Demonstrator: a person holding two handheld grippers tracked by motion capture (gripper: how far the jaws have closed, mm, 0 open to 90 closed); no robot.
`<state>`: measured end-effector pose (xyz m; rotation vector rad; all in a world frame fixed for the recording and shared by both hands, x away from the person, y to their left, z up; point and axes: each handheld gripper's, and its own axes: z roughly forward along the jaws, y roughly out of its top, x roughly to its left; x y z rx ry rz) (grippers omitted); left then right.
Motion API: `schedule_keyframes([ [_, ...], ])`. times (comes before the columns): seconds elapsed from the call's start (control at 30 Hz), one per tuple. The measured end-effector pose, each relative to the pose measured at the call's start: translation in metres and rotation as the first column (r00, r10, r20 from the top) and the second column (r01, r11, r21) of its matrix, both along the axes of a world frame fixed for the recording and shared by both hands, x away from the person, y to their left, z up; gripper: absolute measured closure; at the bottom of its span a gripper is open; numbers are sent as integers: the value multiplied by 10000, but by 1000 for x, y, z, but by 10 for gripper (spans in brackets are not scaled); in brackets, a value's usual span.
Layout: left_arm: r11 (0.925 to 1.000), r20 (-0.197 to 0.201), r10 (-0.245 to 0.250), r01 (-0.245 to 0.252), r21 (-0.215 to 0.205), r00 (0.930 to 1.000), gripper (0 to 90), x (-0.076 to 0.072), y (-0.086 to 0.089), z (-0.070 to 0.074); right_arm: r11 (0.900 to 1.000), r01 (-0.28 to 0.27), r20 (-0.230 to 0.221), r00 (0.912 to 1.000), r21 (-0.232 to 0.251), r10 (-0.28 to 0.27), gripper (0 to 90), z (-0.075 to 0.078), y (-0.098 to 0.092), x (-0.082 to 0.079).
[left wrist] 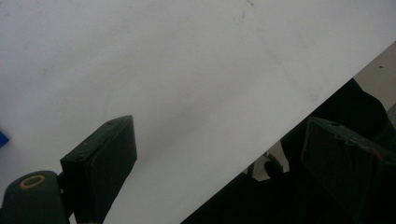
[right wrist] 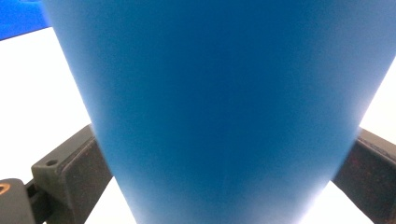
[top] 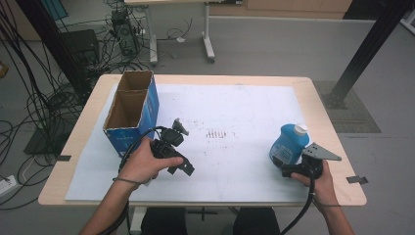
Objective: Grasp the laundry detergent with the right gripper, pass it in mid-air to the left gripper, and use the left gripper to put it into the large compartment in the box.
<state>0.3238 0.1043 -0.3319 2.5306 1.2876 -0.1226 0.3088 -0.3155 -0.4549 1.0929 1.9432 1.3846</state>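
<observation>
On the worktop (top: 313,98), w/ a white sheet (top: 235,112) over most of it, a blue bottle (top: 288,143) w/ white cap stands near the right front corner. Right tool (top: 283,165) sits at the bottle's base, held by the right hand (top: 320,183); in the right gripper view the blue bottle (right wrist: 224,107) is betw. both black jaws, each jaw pressed against a side, so the tool is clamped on it. Left tool (top: 181,147) is near the front left, in the left hand (top: 142,164), just right of an open blue cardboard box (top: 132,115) standing at the left side. Box has two compartments, both look empty as far as visible. Left gripper view: jaws spread wide apart over the white sheet (left wrist: 187,70), nothing betw. them; sheet edge runs diagonally at lower right. Faint reddish marks (top: 215,133) on the sheet near the center, betw. the two tools.
</observation>
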Motion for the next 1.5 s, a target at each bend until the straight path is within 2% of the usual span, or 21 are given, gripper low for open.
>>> schedule_keyframes([
  [1.5,10000,15,-5,5,-35,10000,106,0,-1,2,9999,27,35,10000,112,-27,11,2,0,-1],
])
